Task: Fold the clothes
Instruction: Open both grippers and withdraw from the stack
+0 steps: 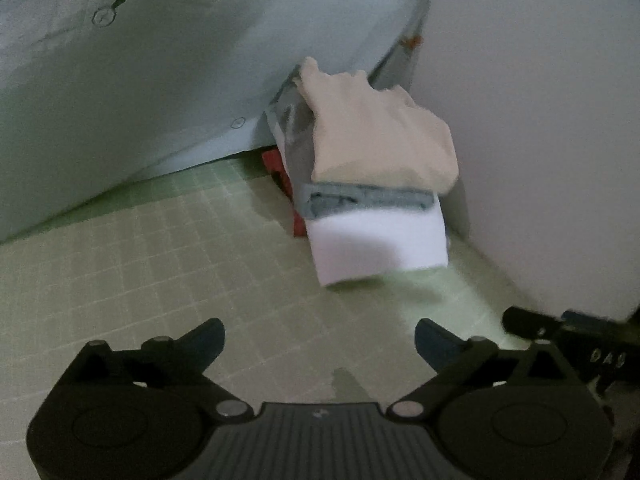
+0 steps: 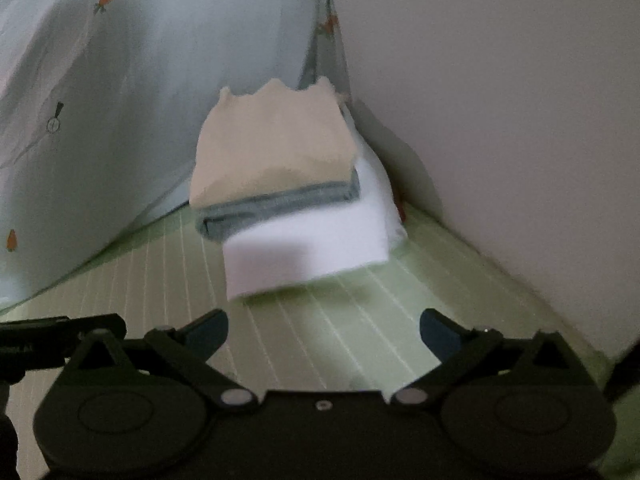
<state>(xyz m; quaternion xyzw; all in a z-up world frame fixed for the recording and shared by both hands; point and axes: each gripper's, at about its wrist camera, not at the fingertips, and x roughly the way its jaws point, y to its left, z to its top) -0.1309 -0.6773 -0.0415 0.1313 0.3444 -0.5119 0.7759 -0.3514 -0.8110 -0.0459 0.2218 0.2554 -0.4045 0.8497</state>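
A stack of folded clothes sits in the corner on a green checked mat [image 1: 160, 264]. A beige garment [image 1: 380, 132] lies on top, a grey-blue one [image 1: 368, 200] under it, a white one [image 1: 376, 244] below, and a red piece [image 1: 298, 222] peeks out at the left. The same stack shows in the right wrist view: beige [image 2: 272, 148], grey-blue [image 2: 280, 204], white [image 2: 304, 248]. My left gripper [image 1: 320, 344] is open and empty, short of the stack. My right gripper [image 2: 324, 334] is open and empty, also short of it.
A pale blue sheet with carrot prints [image 2: 140, 80] hangs at the left behind the stack. A plain wall [image 2: 500, 120] closes the right side. The right gripper's body [image 1: 580, 340] shows at the left wrist view's right edge.
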